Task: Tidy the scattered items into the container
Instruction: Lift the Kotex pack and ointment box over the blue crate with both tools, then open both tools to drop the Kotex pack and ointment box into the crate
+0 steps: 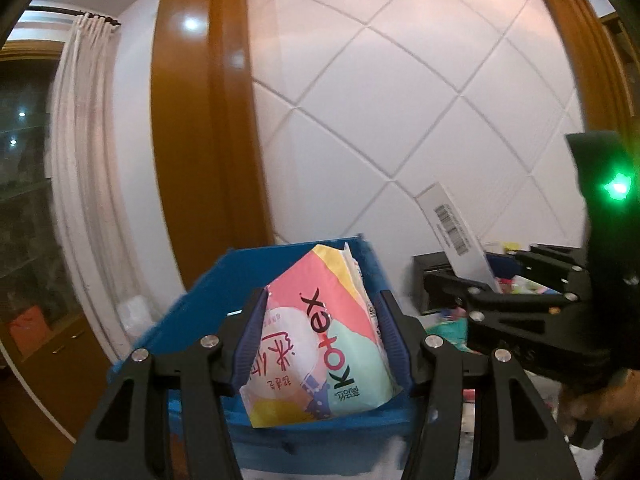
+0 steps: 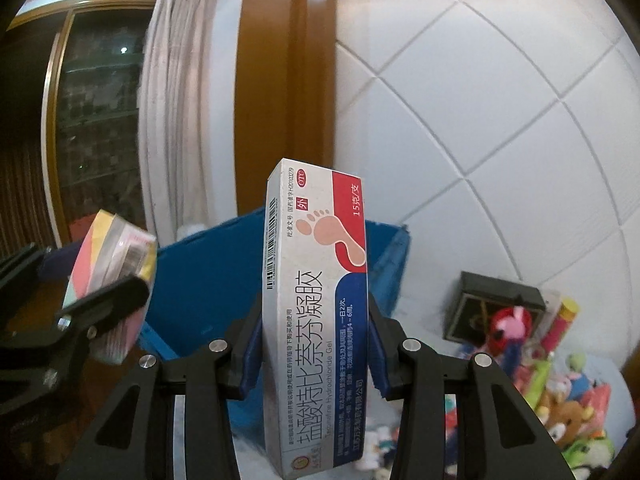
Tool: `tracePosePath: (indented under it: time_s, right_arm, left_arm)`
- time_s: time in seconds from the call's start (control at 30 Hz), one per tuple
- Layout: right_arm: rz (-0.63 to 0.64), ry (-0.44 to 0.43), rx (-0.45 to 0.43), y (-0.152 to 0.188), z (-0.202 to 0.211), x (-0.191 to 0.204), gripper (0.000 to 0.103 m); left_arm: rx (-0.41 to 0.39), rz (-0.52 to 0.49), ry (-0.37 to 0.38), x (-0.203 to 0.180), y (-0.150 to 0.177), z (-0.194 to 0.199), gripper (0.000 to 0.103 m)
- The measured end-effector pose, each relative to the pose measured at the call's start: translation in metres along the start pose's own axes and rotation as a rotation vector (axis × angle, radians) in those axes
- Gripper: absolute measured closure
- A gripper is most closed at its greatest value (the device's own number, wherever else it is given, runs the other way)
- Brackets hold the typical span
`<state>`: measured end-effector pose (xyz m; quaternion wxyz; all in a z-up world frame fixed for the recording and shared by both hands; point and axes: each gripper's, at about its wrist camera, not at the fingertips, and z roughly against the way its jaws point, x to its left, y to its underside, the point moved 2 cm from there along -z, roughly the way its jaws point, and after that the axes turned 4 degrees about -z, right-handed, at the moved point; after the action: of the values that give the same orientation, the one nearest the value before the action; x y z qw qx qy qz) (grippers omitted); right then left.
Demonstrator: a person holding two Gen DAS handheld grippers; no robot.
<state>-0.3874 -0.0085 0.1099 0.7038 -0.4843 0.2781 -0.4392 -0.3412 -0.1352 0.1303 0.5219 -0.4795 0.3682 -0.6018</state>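
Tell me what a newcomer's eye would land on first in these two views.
First, the pastel Kotex pack clamped in the left gripper, filling the lower middle of the left view. In the right view, the right gripper grips a tall gel box with a foot printed on it. A blue bin stands open behind both, with a heap of toys at the lower right.

Dim indoor light, fisheye-warped, slightly blurred.

Kotex pack (image 1: 320, 332): pink, mint, yellow and white patches. Gel box (image 2: 316, 312): white, red and blue panels, pink foot print. Container (image 2: 200, 280): blue
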Motion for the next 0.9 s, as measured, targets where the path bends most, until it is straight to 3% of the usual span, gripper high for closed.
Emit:
tracePosePath:
  time_s: [0.33, 0.9]
  right_arm:
    - [-0.006, -0.024, 0.09, -0.007, -0.075, 0.036, 0.06]
    - [-0.006, 0.006, 0.168, 0.024, -0.135, 0.058, 0.06]
  left_arm:
    - [0.074, 0.014, -0.083, 0.071, 0.017, -0.062, 0.048]
    - [0.137, 0.067, -0.098, 0.119, 0.053, -0.102, 0.048]
